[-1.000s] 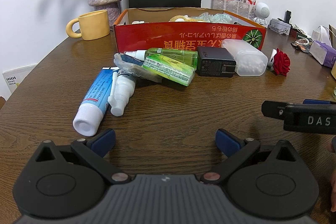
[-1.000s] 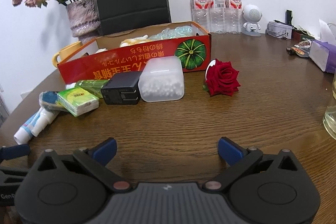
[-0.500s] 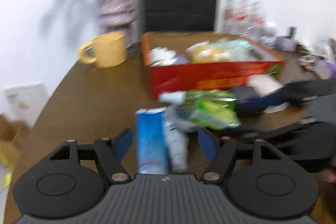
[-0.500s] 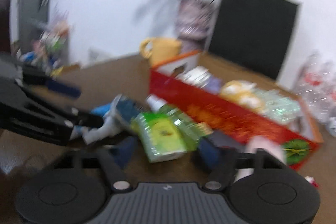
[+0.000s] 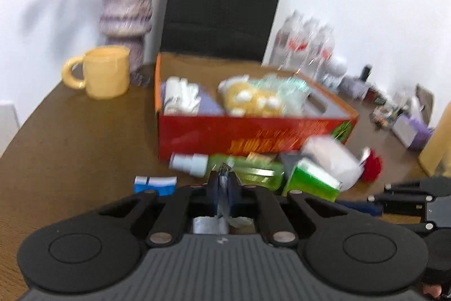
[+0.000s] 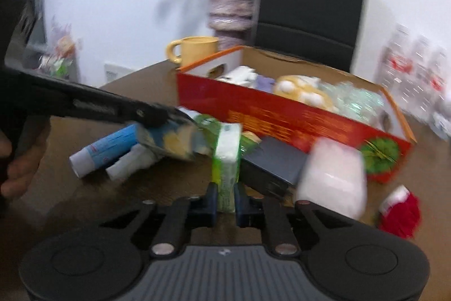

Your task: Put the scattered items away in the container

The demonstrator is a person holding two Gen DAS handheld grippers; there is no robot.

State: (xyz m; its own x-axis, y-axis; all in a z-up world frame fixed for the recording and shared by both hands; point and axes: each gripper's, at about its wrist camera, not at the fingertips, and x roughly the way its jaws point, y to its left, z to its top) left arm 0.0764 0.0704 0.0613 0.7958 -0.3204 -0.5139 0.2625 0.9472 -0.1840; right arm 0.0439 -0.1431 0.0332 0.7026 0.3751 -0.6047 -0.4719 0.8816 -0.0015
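Observation:
My left gripper is shut on a thin blue and clear packet, its jaws closing tight with the pads pressing it. From the right wrist view that left gripper reaches in from the left and holds the packet off the table. My right gripper is closing onto a green tissue pack that stands on edge between its pads. Behind stands the red cardboard box, partly filled. A blue tube, a white spray bottle, a green bottle, a black charger, a frosted swab box and a red rose lie in front of it.
A yellow mug and a mottled vase stand left of the box. A black bag is behind it and water bottles are at the back right. Small clutter and a purple tissue box line the right edge.
Both grippers moved forward from the front of the table to the pile and went from wide open to shut. The left took the packet, the right took the green tissue pack.

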